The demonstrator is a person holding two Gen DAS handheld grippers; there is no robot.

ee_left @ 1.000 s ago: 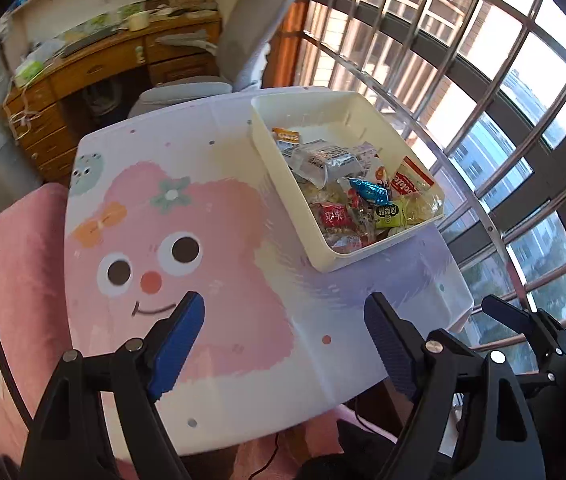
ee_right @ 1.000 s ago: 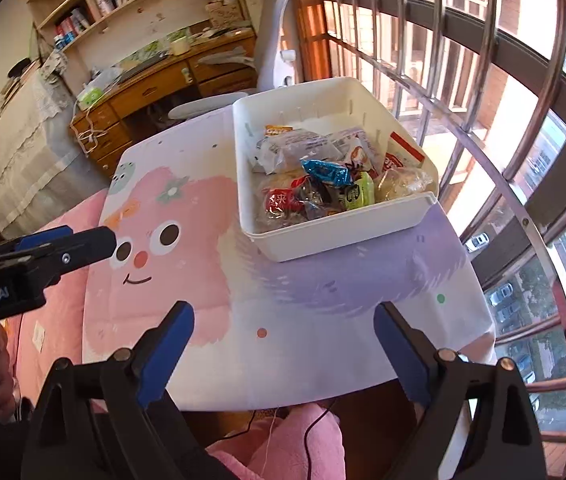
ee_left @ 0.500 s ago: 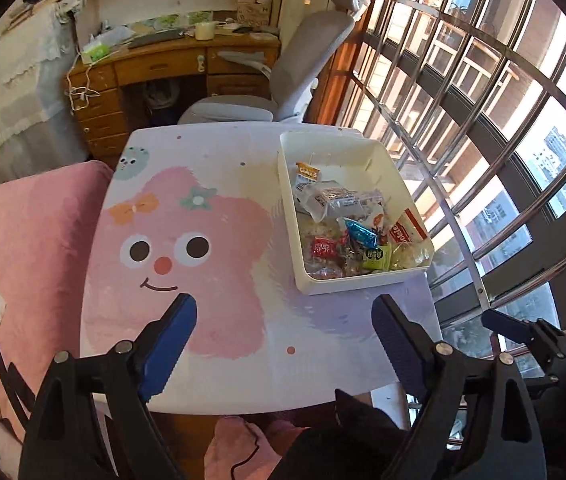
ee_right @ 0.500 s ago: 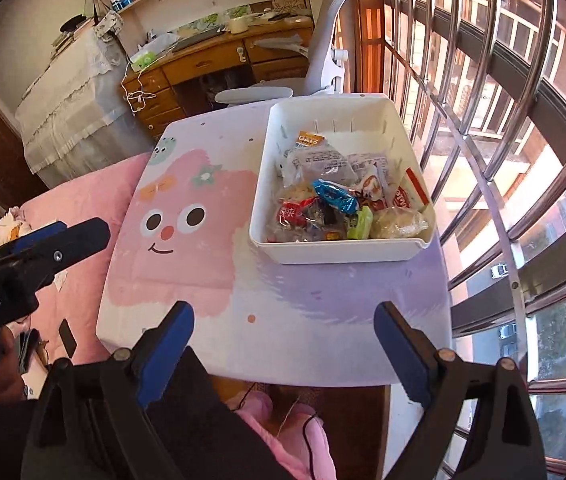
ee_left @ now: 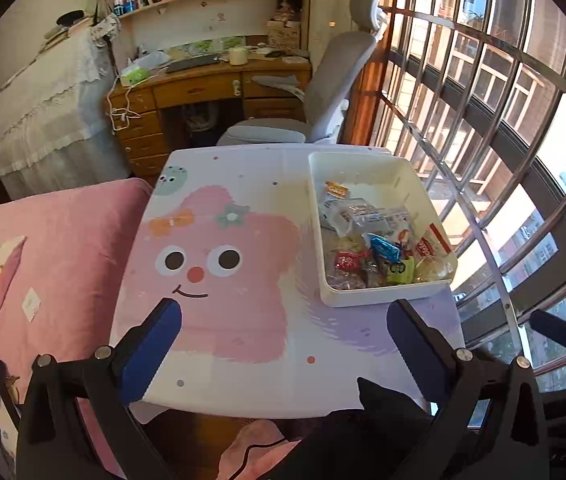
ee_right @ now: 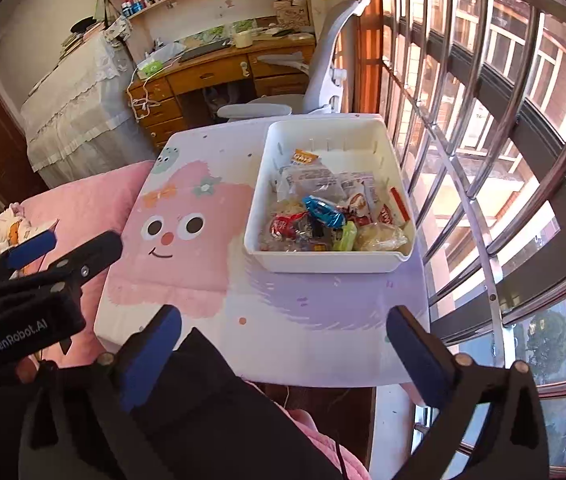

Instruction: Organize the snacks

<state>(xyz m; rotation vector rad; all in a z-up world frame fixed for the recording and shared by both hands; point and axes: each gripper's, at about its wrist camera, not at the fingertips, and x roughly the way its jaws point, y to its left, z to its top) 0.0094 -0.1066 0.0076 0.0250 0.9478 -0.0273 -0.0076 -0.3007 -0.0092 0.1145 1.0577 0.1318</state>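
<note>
White snack bin (ee_right: 325,258) at twelve o'clock from right gripper (ee_right: 283,344), nearer than left gripper (ee_left: 283,340); both spread wide after opening, empty.

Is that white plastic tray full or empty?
Partly full: wrapped snacks fill the near part of the white plastic tray; its far end shows mostly bare floor.

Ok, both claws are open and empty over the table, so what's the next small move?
Probably just set the claws down: every snack wrapper in view already sits inside the white bin, and the tabletop shows nothing loose. Left claw and right claw hold nothing.
</note>
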